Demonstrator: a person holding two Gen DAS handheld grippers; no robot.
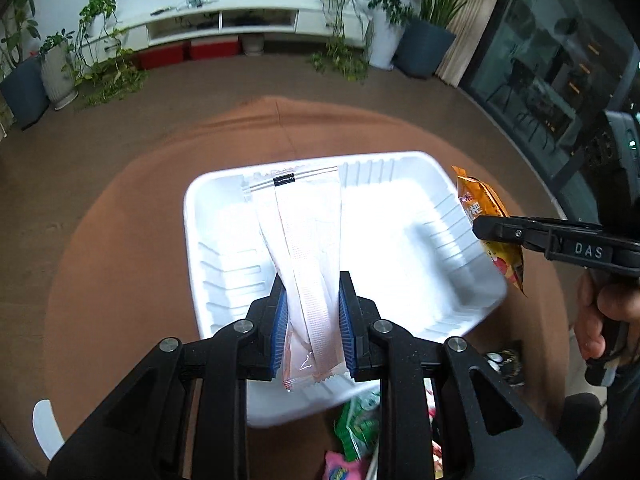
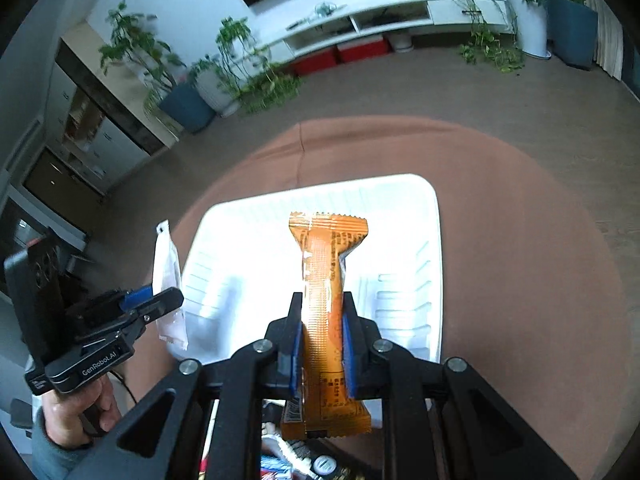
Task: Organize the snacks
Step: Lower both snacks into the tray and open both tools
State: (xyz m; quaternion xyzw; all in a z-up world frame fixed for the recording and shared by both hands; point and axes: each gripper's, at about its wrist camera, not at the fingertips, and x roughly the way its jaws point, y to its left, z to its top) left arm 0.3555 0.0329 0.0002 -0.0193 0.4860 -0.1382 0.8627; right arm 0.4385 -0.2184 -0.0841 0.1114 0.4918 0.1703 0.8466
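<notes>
Left gripper (image 1: 313,312) clamped on a pale pink sachet (image 1: 308,264), pads pinching its lower half, top end sticking out ahead over the white tray (image 1: 208,208). Right gripper (image 2: 322,334) clamped on an orange snack bar (image 2: 325,280), held mid-length, far end also out over the tray. Tray sits just ahead and below both grippers on the brown tablecloth (image 1: 120,240), looks empty. More loose snacks (image 1: 354,428) lie under and behind the left gripper.

Risks, as I judge them: both grippers converge on one tray, so fingers could clash. The thin sachet could slide out of the pads. A release near the rim could drop a pack on the cloth. The light tray could shift if bumped.
</notes>
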